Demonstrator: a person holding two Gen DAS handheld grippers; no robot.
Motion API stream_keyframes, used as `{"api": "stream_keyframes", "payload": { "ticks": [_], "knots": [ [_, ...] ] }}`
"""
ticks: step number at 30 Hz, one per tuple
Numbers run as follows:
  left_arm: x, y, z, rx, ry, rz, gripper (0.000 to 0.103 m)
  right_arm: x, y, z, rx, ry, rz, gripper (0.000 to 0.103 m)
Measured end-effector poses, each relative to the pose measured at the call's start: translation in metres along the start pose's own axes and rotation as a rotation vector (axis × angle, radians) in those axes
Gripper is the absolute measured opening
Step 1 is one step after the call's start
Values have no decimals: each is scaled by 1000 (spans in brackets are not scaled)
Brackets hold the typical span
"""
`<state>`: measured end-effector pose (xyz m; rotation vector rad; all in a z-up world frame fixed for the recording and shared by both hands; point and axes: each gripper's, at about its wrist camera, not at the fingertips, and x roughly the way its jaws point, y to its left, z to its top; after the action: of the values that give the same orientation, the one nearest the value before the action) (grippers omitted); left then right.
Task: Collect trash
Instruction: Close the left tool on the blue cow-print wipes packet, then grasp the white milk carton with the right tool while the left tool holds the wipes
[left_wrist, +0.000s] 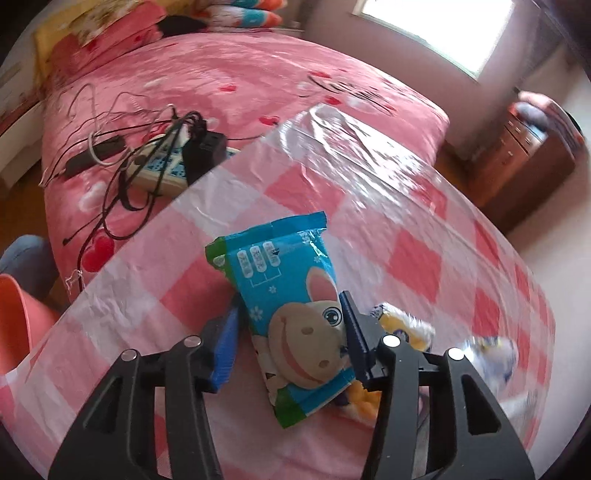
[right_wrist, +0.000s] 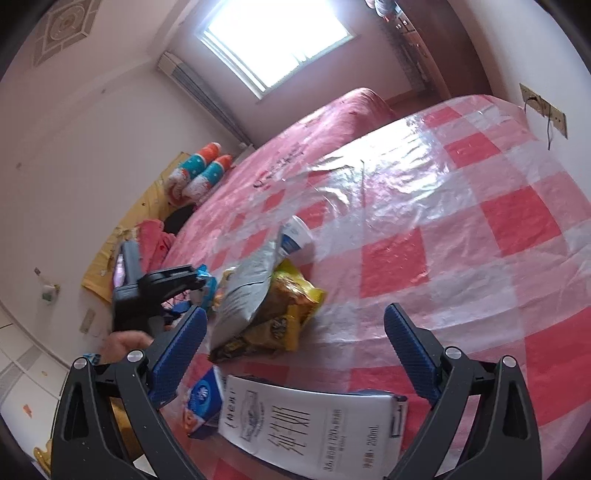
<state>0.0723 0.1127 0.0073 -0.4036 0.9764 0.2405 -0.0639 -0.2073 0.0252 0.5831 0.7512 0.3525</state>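
Left wrist view: my left hand-held gripper (left_wrist: 291, 332) has its pads against both long sides of the blue wrapper (left_wrist: 291, 306), pinching it about mid-length. The wrapper lies between the fingers on the checked sheet (left_wrist: 424, 221) covering the desk, its sealed end pointing away from me. I judge it light, thin and crinkly; it should buckle rather than resist, and the glossy film may slide out, so a hold across the flat body seems safer than the seam. A yellow wrapper (left_wrist: 402, 325) sits just right of the right finger.

Right wrist view: my right hand-held gripper (right_wrist: 295, 350) is spread wide and holds nothing. A white carton (right_wrist: 314, 421) lies flat just beneath the fingers; it looks stiff-walled, probably light, best taken across its narrow sides. Ahead, a silver bag (right_wrist: 247, 288) rests on a yellow bag (right_wrist: 291, 314), both soft. A cup (right_wrist: 295, 240) lies beyond.
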Motion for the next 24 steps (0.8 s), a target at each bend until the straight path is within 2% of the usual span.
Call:
{"api": "stream_keyframes", "payload": {
  "ticks": [4,9,18,24],
  "knots": [
    [-11,0,-17,79,13,-40,46,6,1,-3,-14,38,-6,96],
    [-25,3,-38,144,30,-86,46,11,7,-8,-47,64,-9,96],
    [-48,13,-73,203,66,-176,45,15,21,-18,-100,103,-5,96],
    [-59,24,-89,224,78,-226,45,14,26,-27,-107,140,33,96]
  ]
}}
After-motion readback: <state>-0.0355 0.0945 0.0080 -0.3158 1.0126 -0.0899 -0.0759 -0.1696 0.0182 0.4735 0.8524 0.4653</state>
